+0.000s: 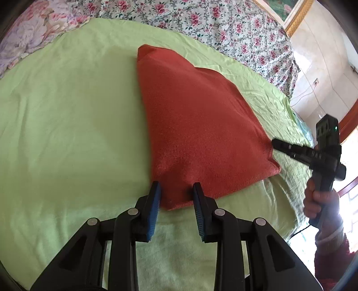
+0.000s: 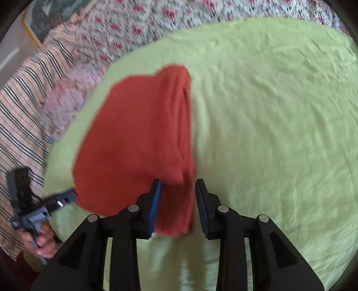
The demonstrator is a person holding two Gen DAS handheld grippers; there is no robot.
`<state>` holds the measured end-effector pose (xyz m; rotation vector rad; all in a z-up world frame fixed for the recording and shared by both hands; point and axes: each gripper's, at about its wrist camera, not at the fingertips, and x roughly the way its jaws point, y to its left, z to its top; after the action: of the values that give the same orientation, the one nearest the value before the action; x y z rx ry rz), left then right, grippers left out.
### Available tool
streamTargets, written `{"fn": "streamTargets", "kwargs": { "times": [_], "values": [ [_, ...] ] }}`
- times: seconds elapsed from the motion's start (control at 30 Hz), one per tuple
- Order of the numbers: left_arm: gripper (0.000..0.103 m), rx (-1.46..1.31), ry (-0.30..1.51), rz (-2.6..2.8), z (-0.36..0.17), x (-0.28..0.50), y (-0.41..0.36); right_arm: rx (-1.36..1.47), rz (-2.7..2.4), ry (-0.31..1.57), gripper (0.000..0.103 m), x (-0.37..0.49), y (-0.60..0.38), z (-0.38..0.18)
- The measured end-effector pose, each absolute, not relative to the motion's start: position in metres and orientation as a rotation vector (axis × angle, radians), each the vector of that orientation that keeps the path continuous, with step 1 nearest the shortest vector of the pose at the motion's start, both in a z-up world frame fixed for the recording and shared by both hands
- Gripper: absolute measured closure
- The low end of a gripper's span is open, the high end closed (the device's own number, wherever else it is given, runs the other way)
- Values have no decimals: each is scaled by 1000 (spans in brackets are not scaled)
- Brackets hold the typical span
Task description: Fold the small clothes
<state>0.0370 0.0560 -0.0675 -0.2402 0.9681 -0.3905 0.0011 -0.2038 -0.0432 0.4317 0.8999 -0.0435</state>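
A rust-red knitted garment [image 1: 201, 125] lies folded on a light green sheet [image 1: 67, 123]. My left gripper [image 1: 176, 197] is open, its blue pads on either side of the garment's near corner. The right gripper also shows in the left wrist view [image 1: 277, 143], beside the garment's right corner. In the right wrist view the garment [image 2: 134, 138] has a folded edge running toward me. My right gripper [image 2: 177, 197] is open, with the garment's near end between its blue pads. The left gripper shows in the right wrist view [image 2: 64, 197] at the garment's left corner.
A floral quilt [image 1: 223, 24] lies behind the green sheet. A striped cloth [image 2: 29, 100] lies at the left. The bed's edge [image 1: 299, 116] falls away at the right, with a tiled wall [image 1: 324, 62] and a framed picture [image 1: 293, 13] beyond.
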Motion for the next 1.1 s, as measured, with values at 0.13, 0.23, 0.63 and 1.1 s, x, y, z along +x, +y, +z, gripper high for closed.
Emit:
{"fn": "streamTargets", "kwargs": {
  "times": [0.13,0.23,0.63,1.1],
  "values": [
    [69,-267,944,-378,-55,42,64,421,-35,878,70,26,-212,-32],
    [56,-292,934,-356,-47,61,70,424,-16,859,70,48,-216,-27],
    [47,-439,1013,-372,-54,208,85,463,11,874,70,114,-230,-28],
    [91,-498,1012,-368,-71,342,86,517,10,909,70,167,-264,-52]
  ]
}}
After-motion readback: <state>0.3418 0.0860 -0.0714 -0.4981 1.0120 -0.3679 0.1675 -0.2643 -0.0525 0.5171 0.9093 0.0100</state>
